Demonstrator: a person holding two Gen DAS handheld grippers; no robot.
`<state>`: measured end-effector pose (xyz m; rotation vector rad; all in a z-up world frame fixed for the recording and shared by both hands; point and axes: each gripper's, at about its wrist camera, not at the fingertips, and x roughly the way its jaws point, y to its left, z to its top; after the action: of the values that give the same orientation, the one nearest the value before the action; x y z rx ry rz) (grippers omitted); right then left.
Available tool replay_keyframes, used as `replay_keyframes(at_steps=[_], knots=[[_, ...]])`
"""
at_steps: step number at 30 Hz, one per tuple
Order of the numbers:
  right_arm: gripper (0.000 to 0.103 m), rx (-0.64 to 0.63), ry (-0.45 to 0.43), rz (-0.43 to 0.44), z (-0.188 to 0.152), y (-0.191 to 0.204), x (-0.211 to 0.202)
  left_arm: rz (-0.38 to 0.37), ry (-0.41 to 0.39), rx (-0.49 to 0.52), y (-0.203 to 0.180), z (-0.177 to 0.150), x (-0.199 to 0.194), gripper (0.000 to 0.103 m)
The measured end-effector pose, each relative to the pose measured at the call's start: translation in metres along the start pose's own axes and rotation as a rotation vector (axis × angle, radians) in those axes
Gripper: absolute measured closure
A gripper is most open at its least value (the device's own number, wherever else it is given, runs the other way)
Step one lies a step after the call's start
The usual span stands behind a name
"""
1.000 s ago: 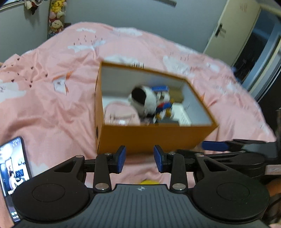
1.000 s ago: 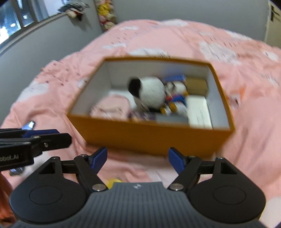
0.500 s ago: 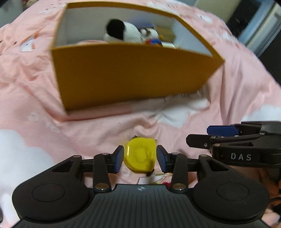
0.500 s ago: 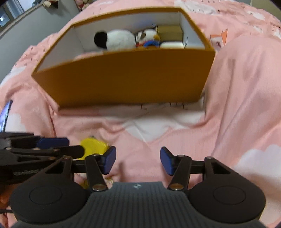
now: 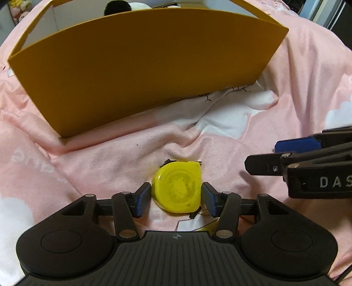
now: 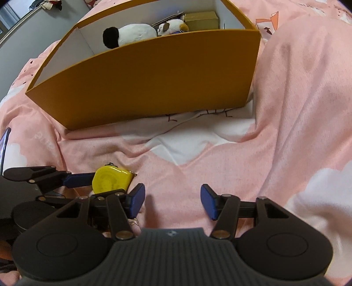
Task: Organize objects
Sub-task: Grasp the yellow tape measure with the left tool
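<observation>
**Left gripper lined up on the tape measure**

Pink bedding (image 5: 92,167) with white cloud prints covers the whole work surface; it is soft and creased. An orange box (image 5: 140,72) sits on it at the far side, open at the top, with a black-and-white plush toy (image 6: 129,34) and a gold carton (image 6: 201,21) inside.

Left to right: the left gripper (image 5: 176,199) points steeply down at a yellow tape measure (image 5: 177,189) lying flat on the bedding, short of the box. Its jaws have just been opening and now stand released, one blue pad on each side of the yellow case, close to it but not pressing. The right gripper (image 6: 172,201) hangs just beside, over bare bedding, jaws apart and nothing between them.

Handling: the case looks like hard, glossy plastic, rigid but probably slippery and moderately heavy for its size. Take hold across the rounded edges, near the middle, so it cannot pivot. Thin cords or threads trail from its near end and may snag. The bedding will likely give under downward pressure.
</observation>
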<state>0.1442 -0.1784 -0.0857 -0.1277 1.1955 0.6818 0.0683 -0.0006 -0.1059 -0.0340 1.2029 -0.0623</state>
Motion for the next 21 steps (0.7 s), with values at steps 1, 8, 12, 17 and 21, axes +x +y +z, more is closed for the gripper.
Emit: replay_keyframes(at_steps=[1, 8, 12, 17, 21], knots=[[0.045, 0.002, -0.002, 0.006, 0.001, -0.001, -0.001, 0.000, 0.001, 0.001, 0.000, -0.001, -0.001, 0.045], [0.067, 0.011, 0.028, 0.139, -0.011, 0.000, -0.031, -0.111, 0.007, -0.182, 0.025, -0.022, -0.042, 0.046], [0.067, -0.016, 0.104, 0.169, -0.029, 0.009, -0.036, -0.084, -0.024, -0.233, 0.024, -0.037, -0.067, 0.046], [0.067, -0.125, 0.183, 0.139, -0.054, 0.030, -0.043, -0.049, 0.040, -0.242, 0.022, -0.046, -0.074, 0.046], [0.068, -0.155, 0.227, 0.140, -0.069, 0.033, -0.046, -0.044, 0.078, -0.196, 0.011, -0.055, -0.071, 0.046]])
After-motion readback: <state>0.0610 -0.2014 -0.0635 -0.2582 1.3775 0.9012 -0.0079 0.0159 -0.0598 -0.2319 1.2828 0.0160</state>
